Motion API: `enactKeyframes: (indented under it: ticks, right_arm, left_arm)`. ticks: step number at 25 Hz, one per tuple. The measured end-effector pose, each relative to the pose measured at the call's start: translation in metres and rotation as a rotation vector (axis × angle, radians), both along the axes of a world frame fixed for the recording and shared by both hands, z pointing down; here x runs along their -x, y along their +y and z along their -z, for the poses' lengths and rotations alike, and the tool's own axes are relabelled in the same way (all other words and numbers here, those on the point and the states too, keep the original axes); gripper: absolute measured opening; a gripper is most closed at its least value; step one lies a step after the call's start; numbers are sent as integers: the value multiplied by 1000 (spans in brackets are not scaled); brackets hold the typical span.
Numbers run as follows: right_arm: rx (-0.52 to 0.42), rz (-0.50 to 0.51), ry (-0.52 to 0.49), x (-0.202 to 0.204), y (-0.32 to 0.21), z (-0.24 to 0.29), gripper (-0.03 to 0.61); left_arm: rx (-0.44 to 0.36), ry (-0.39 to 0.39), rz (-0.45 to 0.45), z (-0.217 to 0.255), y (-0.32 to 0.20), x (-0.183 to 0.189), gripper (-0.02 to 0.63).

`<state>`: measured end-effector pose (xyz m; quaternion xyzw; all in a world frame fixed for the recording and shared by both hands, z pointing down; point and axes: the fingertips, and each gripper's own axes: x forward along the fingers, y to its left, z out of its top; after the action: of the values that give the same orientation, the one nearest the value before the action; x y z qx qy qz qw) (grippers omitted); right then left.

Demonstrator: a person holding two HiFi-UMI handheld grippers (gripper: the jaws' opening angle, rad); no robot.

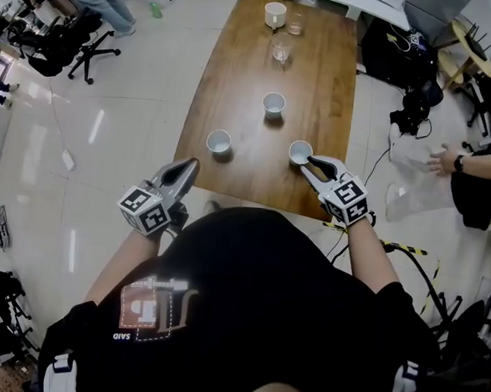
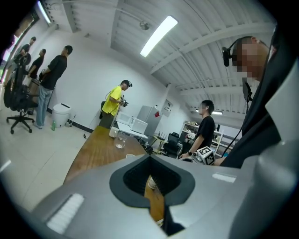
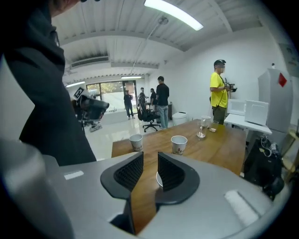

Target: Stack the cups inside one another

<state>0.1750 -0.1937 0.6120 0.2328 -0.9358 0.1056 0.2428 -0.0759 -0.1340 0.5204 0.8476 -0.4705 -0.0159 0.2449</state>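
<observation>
Three white paper cups stand on the near half of the wooden table (image 1: pixel 321 79): one at the left (image 1: pixel 219 141), one in the middle (image 1: pixel 274 104), one at the near right (image 1: pixel 300 152). My right gripper (image 1: pixel 309 164) is at the near-right cup, jaws open. In the right gripper view that cup's rim (image 3: pixel 158 180) shows in the gap of the gripper (image 3: pixel 150 170), mostly hidden behind the right-hand pad; no pad presses on it. Ahead stand the other two cups (image 3: pixel 136 141) (image 3: pixel 178 144). My left gripper (image 1: pixel 190 166) hovers off the table's near left corner, shut and empty (image 2: pixel 149 161).
At the table's far end stand a white mug (image 1: pixel 275 14) and two clear glasses (image 1: pixel 281 49) (image 1: pixel 296 23). A seated person (image 1: pixel 481 178) is right of the table, with bags and cables on the floor. Office chairs (image 1: pixel 68 40) and people stand far left.
</observation>
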Motion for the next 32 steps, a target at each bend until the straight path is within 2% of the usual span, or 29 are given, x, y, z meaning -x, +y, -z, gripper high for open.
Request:
enactKeyframes:
  ticks: [5, 8, 11, 15, 20, 25, 32]
  right_arm:
    - [-81, 134, 357, 8, -6, -49, 127]
    - [-82, 197, 542, 10, -4, -73, 135]
    - [-58, 258, 680, 9, 0, -91, 140]
    - [-39, 317, 789, 8, 3, -109, 117]
    - [-52, 348, 841, 6, 3, -116, 27]
    - [-61, 337, 775, 18, -9, -92, 23]
    - [-170, 252, 664, 57, -92, -12, 23]
  left_arm:
    - [3, 24, -87, -10, -31, 7, -6]
    - [-1, 23, -151, -11, -39, 18, -6]
    - [-9, 19, -197, -11, -43, 28, -6]
    - [-2, 27, -197, -16, -43, 42, -6]
    - [0, 40, -144, -18, -39, 61, -6]
    - [0, 55, -96, -20, -36, 71, -6]
    - [-19, 74, -36, -13, -30, 81, -6]
